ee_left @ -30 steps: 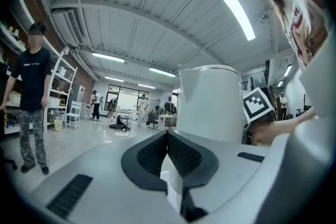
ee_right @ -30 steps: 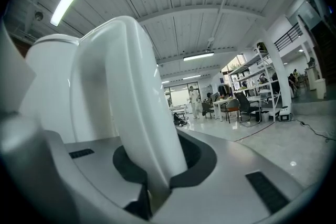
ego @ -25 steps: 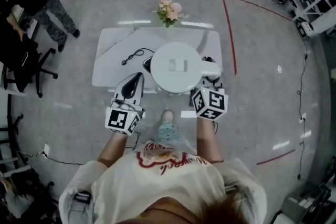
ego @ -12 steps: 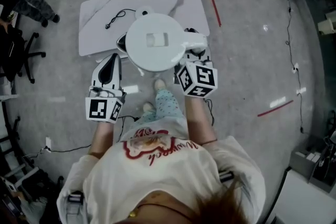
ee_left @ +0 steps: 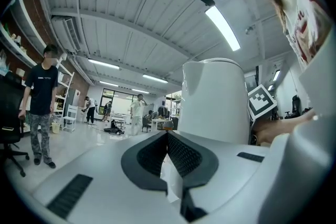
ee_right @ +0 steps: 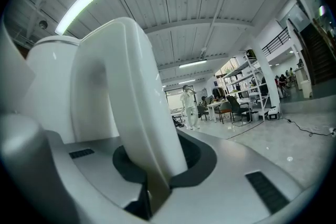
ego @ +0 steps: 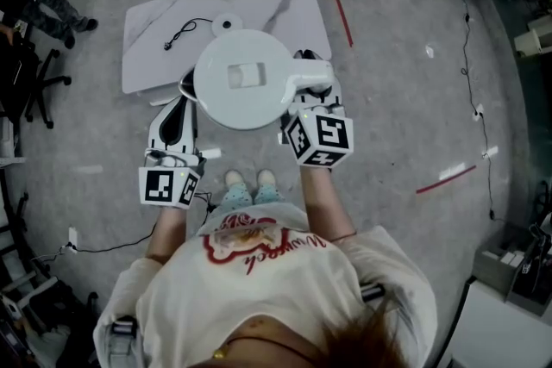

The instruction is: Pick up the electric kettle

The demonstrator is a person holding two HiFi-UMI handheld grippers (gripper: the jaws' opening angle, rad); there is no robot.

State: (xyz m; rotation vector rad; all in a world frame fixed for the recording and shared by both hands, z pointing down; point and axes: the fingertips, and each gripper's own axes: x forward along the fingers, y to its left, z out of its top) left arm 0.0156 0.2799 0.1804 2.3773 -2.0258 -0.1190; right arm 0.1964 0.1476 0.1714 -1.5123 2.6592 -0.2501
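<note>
Right gripper view: right tool (ee_right: 155, 176) clamped on electric kettle (ee_right: 52, 92) handle (ee_right: 126, 92); left tool (ee_left: 169, 155) closed.

**A:** Both arms are out in front. What's the right gripper (ego: 312, 95) doing?

**B:** Clamped tight! Its jaws pinch the kettle handle (ee_right: 131, 102), which rises straight up from between them. The right marker cube (ego: 317, 139) sits just behind the jaws, and the bare right forearm (ego: 326, 202) runs back to the body.

**A:** And the left gripper (ego: 182, 99)?

**B:** Jaws pressed together, pads meeting. There's a thin pale sliver at the seam, and I can't tell what it is. This gripper points forward and level, alongside the right one but a little nearer the body. The left marker cube (ego: 168, 187) is behind the jaws, with the left forearm (ego: 170, 228) stretched out behind that.
</note>
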